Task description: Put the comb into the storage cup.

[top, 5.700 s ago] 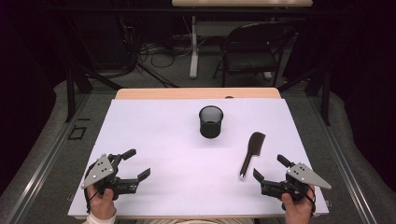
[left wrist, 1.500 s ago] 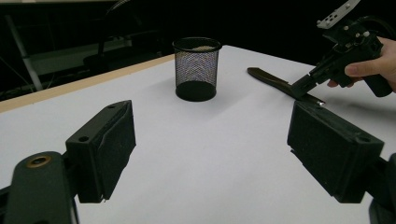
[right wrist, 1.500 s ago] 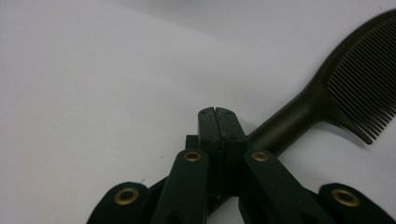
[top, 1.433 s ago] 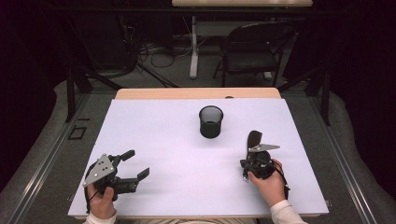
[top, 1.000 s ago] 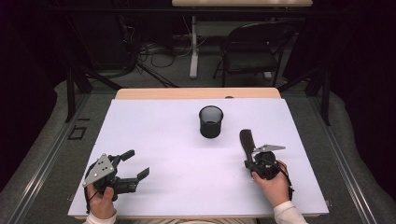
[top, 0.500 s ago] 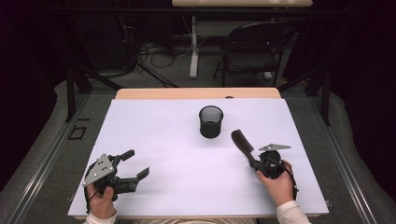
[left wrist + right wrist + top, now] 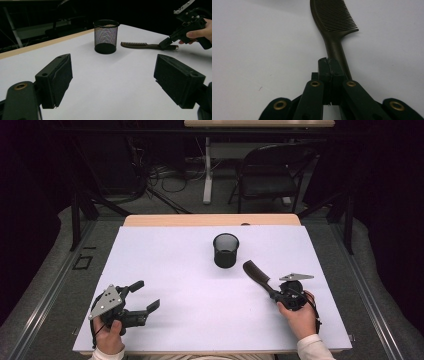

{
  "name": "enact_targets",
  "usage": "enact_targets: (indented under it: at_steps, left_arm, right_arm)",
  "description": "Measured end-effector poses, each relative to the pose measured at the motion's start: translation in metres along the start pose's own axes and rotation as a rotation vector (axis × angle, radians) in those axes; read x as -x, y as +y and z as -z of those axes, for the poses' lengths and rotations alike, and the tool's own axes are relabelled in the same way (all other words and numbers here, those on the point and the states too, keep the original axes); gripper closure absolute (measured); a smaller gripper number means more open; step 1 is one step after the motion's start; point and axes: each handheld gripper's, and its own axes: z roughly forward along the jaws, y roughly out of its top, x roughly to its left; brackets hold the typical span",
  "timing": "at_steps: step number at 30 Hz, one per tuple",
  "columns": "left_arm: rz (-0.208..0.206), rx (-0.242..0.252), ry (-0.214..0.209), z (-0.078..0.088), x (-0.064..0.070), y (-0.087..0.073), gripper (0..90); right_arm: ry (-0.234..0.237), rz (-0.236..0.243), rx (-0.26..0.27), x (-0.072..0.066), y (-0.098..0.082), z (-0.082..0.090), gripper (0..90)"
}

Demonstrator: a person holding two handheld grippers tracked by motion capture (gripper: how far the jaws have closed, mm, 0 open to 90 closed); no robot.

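In the high view, a dark brown plastic comb with a long handle (image 7: 256, 271) is seen on the white table sheet (image 7: 175, 270), clamped by its handle in the right gripper (image 7: 276, 294) just right of the black wire-mesh cup (image 7: 226, 250), its head swung leftward since earlier. In the left gripper view, the left gripper (image 7: 112, 80) is found with jaws wide and empty. In the right gripper view, fine teeth are noted along the comb (image 7: 334, 22), with the jaws closed on its handle.

Comb (image 7: 332, 22) smooth dark plastic w/ slight sheen, cup (image 7: 226, 250) black wire mesh, table (image 7: 165, 260) cover matt white.
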Motion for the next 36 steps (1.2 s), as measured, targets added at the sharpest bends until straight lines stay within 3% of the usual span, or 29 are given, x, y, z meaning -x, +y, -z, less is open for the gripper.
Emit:
enact_targets:
  at_steps: [22, 36]
  left_arm:
    - [-0.001, -0.006, -0.001, 0.000, 0.000, 0.000, 15.5]
    - [-0.003, -0.007, -0.001, 0.000, 0.000, 0.000, 15.5]
  right_arm:
    - [0.019, 0.003, 0.021, -0.002, 0.002, 0.005, 88.3]
    - [0.009, 0.030, 0.048, -0.004, 0.007, 0.013, 70.0]
